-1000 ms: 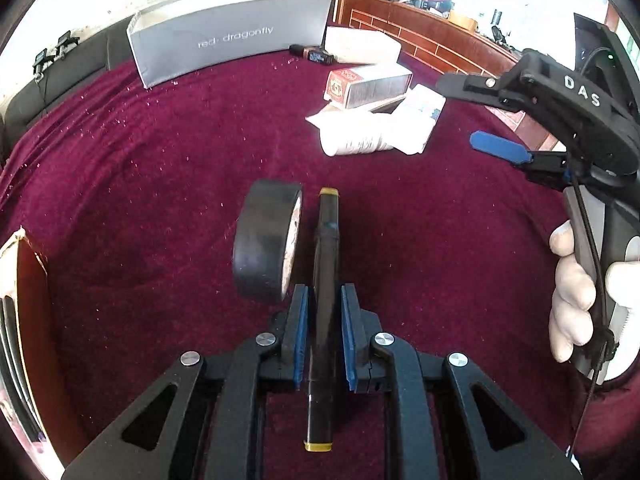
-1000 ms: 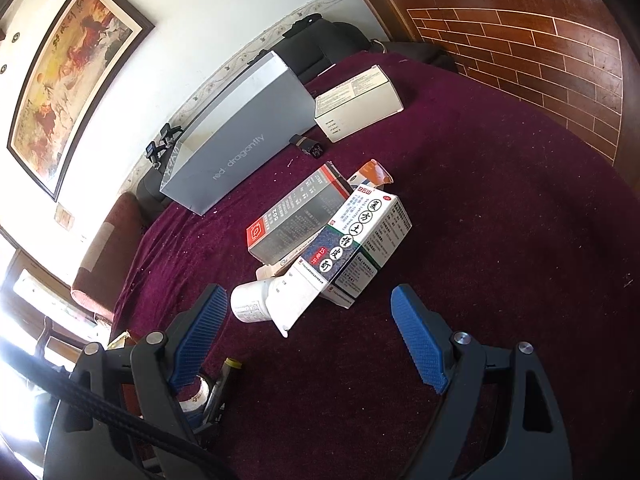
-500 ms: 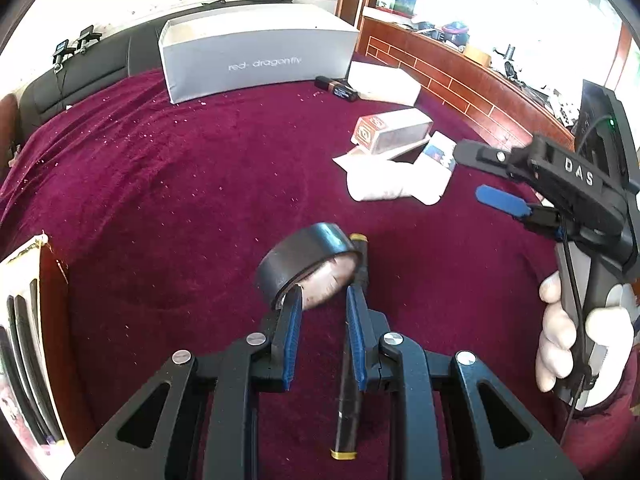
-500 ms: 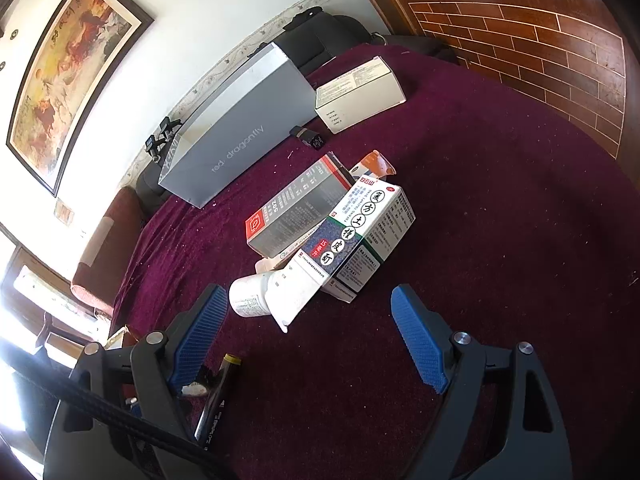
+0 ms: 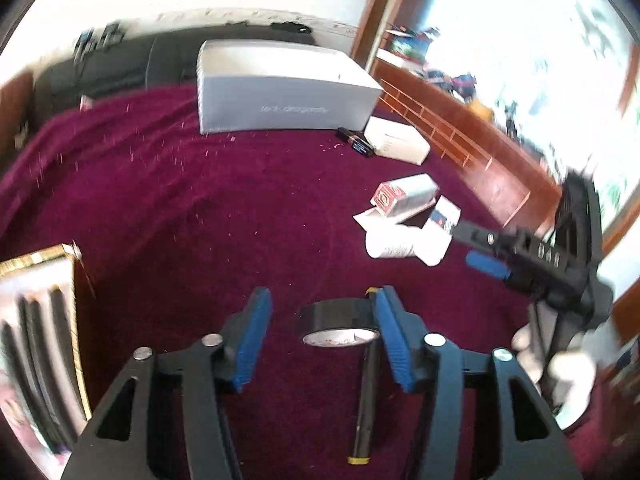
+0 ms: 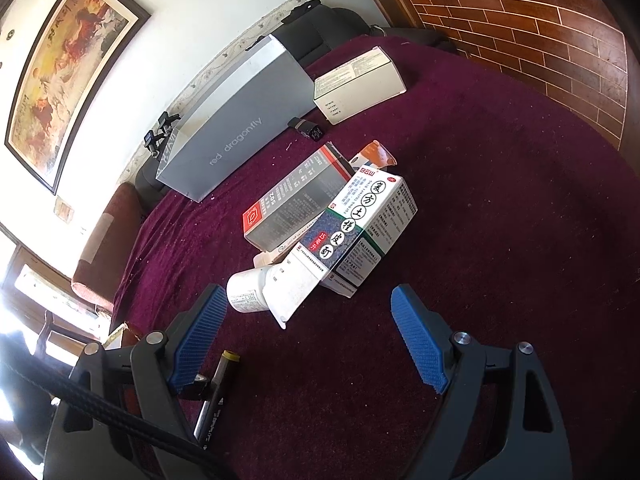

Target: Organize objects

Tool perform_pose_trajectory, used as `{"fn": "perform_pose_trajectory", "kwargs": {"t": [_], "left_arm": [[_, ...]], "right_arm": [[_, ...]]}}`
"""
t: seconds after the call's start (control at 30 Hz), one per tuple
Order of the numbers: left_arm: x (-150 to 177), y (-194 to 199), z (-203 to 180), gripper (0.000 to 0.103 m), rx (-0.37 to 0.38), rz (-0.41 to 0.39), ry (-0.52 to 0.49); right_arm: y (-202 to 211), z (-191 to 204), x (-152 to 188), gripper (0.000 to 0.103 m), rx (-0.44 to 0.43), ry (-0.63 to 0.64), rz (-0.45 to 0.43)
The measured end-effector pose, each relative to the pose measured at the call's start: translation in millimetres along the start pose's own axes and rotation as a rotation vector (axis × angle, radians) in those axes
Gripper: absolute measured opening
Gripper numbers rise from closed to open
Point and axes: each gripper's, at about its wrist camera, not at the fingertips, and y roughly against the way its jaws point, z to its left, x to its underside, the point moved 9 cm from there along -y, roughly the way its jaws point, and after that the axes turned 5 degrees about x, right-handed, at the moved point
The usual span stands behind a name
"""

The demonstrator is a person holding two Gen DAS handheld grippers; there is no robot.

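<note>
My left gripper (image 5: pixel 322 336) is open over the purple cloth. A black tape roll (image 5: pixel 338 320) lies flat between its fingers, close to the right finger. A black marker with yellow ends (image 5: pixel 366 392) lies beside the roll, partly under it. The marker also shows in the right wrist view (image 6: pixel 214 392). My right gripper (image 6: pixel 308 336) is open and empty, just short of a white bottle (image 6: pixel 248 290) and a pile of medicine boxes (image 6: pixel 356 224). It also shows in the left wrist view (image 5: pixel 486 262) at the right.
A large grey box (image 5: pixel 280 92) stands at the back, with a white box (image 5: pixel 400 144) and a small black device (image 5: pixel 356 142) beside it. A gold-edged open box (image 5: pixel 36 340) sits at the left. A brick-pattern wooden wall (image 6: pixel 540 40) bounds the right side.
My left gripper has let go of the marker, opened wide and pulled back. The tape roll has tipped from upright to flat. The right gripper has barely moved.
</note>
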Motion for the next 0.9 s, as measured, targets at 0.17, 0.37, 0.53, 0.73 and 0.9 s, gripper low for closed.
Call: {"fn": "perform_pose_trajectory", "kwargs": {"t": [0.17,0.37,0.53,0.73,0.9], "left_arm": [[3.4,-15.8,13.9,0.052,0.047,0.048,0.094],[-3.4,-36.7,21.7,0.051,0.109,0.056,0.217],[15.0,-50.5,-3.5,0.052,0.218,0.149,0.203],[32.8,-36.2,-38.4,0.052,0.261,0.183,0.058],[41.7,-30.5,-66.0,0.052,0.242,0.187,-0.094]], "right_arm": [[-1.1,-0.1,0.6,0.085,0.008,0.001,0.004],[-4.0,0.7,1.5,0.085,0.017,0.011,0.012],[-4.8,-0.2,3.0,0.084,0.033,0.018,0.015],[-6.1,0.3,4.9,0.084,0.033,0.018,0.026],[-6.6,1.0,5.2,0.084,0.034,0.022,0.026]]}}
